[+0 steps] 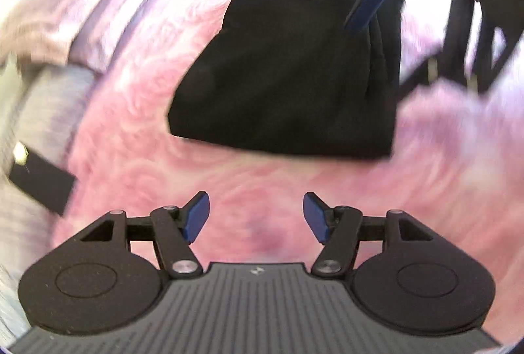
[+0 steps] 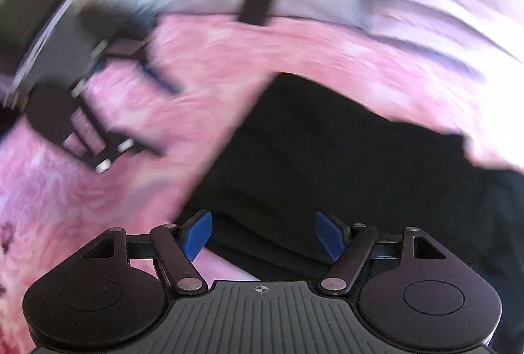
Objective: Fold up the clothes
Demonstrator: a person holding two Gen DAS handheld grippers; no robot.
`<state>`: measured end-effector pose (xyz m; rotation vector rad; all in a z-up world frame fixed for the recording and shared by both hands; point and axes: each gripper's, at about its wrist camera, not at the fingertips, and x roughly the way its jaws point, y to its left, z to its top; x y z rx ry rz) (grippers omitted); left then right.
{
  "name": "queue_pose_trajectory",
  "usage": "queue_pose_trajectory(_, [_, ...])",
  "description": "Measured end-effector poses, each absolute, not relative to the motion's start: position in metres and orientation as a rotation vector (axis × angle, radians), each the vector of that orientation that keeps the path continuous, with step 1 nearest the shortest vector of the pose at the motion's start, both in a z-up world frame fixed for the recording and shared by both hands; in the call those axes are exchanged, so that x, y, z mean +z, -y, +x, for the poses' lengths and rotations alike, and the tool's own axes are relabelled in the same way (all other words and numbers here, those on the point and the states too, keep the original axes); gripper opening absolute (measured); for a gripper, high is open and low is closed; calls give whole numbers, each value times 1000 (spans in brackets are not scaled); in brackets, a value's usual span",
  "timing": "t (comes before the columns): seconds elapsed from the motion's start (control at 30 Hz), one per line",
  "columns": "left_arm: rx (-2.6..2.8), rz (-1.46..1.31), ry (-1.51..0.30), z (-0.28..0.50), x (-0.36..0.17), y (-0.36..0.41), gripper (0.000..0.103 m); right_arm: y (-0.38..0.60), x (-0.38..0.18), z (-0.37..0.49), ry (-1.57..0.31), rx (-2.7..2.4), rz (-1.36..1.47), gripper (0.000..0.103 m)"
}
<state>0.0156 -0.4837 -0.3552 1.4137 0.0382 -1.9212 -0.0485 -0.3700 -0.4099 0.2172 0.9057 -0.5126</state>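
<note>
Both grippers – left (image 1: 255,216), right (image 2: 263,236) – gape empty over folded black cloth (image 1: 285,85) on fuzzy pink blanket (image 1: 131,124)

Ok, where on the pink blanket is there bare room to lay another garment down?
Bare pink blanket lies between the folded black garment and the grey pillow with its black tag, and in front of the open left hand-held gripper. It is crowded around the garment, where the right hand-held gripper hovers.
</note>
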Motion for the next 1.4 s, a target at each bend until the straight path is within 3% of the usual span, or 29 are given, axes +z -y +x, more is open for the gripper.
queue_pose_trajectory(0.23, [-2015, 1492, 342, 30, -378, 491, 68, 334, -468, 22, -1113, -639, -82, 72])
queue_pose_trajectory(0.33, [-2040, 1535, 634, 20, -400, 497, 69, 325, -468, 11, -1142, -666, -151, 41])
queue_pose_trajectory(0.43, [-2054, 1566, 923, 11, -423, 508, 68, 325, -468, 5, -1134, -672, -154, 32])
queue_pose_trajectory(0.53, [-2094, 1578, 1103, 8, -434, 524, 68, 329, -463, -1, -1114, -670, -122, 19])
queue_pose_trajectory(0.57, [-2111, 1583, 1139, 7, -435, 529, 64, 332, -460, -3, -1108, -667, -101, 16])
queue_pose_trajectory(0.6, [-2114, 1601, 1151, 5, -434, 535, 37, 335, -457, -4, -1100, -663, -79, 15])
queue_pose_trajectory(0.63, [-2103, 1633, 1140, 3, -433, 541, 15, 338, -453, -6, -1092, -659, -57, 13])
queue_pose_trajectory(0.73, [-2119, 1664, 1048, -2, -419, 550, 5, 346, -438, -11, -1064, -645, 6, 10])
queue_pose_trajectory(1.13, [-2141, 1879, 661, 40, -316, 452, 4, 261, -346, -14, -986, -418, 161, 7])
queue_pose_trajectory(1.23, [-2129, 1920, 551, 53, -320, 421, 5, 233, -336, -11, -972, -325, 178, 7])
queue_pose_trajectory(1.4, [-2138, 1952, 341, 58, -338, 408, 11, 214, -370, -11, -1019, -258, 231, 11])
